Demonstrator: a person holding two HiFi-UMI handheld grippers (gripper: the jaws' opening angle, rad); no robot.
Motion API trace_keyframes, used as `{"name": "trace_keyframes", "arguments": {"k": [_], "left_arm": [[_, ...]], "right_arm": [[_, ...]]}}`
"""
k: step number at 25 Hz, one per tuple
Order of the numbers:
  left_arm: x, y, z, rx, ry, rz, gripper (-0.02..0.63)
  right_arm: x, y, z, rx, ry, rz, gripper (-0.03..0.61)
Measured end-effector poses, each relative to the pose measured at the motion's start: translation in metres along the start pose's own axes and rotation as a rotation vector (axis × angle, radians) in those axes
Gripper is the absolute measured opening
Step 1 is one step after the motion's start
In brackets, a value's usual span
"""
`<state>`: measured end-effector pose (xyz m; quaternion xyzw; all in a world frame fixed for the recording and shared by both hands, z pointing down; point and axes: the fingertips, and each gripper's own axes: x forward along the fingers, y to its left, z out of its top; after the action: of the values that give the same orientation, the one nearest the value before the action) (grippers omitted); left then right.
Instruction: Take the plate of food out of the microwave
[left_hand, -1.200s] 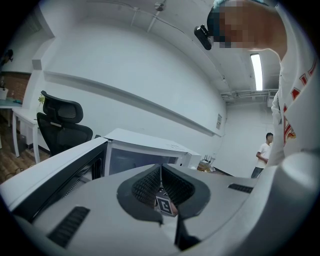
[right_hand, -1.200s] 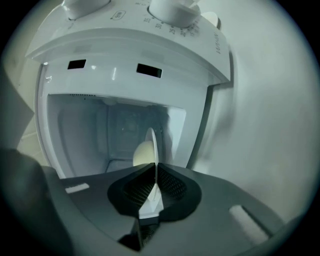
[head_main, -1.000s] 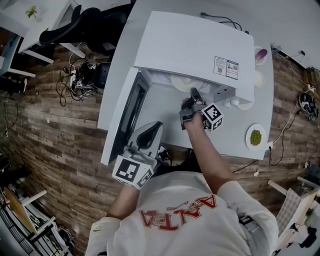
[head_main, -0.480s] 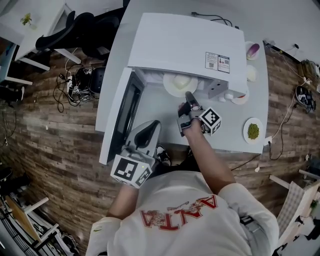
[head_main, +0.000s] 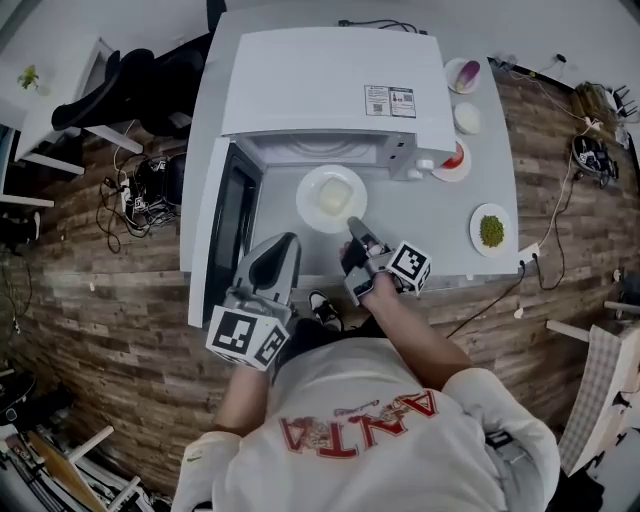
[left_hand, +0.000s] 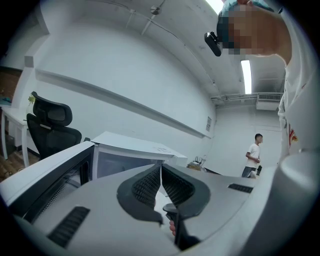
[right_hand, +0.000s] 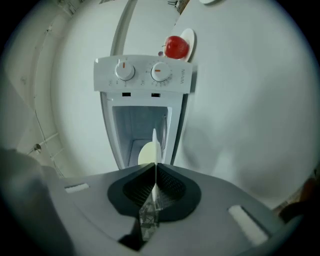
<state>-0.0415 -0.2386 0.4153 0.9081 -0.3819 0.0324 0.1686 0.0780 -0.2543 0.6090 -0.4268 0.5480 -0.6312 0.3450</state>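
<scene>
Grey-shelled with black pads, the left gripper (head_main: 281, 247) hangs nearest the person, beside the open microwave door (head_main: 228, 228). Its jaws are pressed together on nothing. Just beyond, the right gripper (head_main: 353, 223) has its jaws clamped on the near rim of the white plate (head_main: 308, 200). The plate carries pale food (head_main: 334, 196) and is outside the cavity, over the bench (head_main: 440, 235) in front of the white microwave (head_main: 320, 85). Further right stands a dish of green food (head_main: 490, 228).

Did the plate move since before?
Yes. The plate has come out of the microwave toward the person, held in the jaws of the right gripper.
</scene>
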Motion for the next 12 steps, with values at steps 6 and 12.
{"name": "trace_keyframes", "arguments": {"k": [6,12], "left_arm": [[0.017,-0.027,-0.007,0.024,0.023,-0.084,0.017],[0.043,-0.061,-0.02,0.039,0.069,-0.172,0.017]], "right_arm": [[-0.064,-0.012,0.008,0.007,-0.037,-0.008,0.012],[-0.125,-0.035,0.057,-0.012,-0.162,-0.032,0.012]]}}
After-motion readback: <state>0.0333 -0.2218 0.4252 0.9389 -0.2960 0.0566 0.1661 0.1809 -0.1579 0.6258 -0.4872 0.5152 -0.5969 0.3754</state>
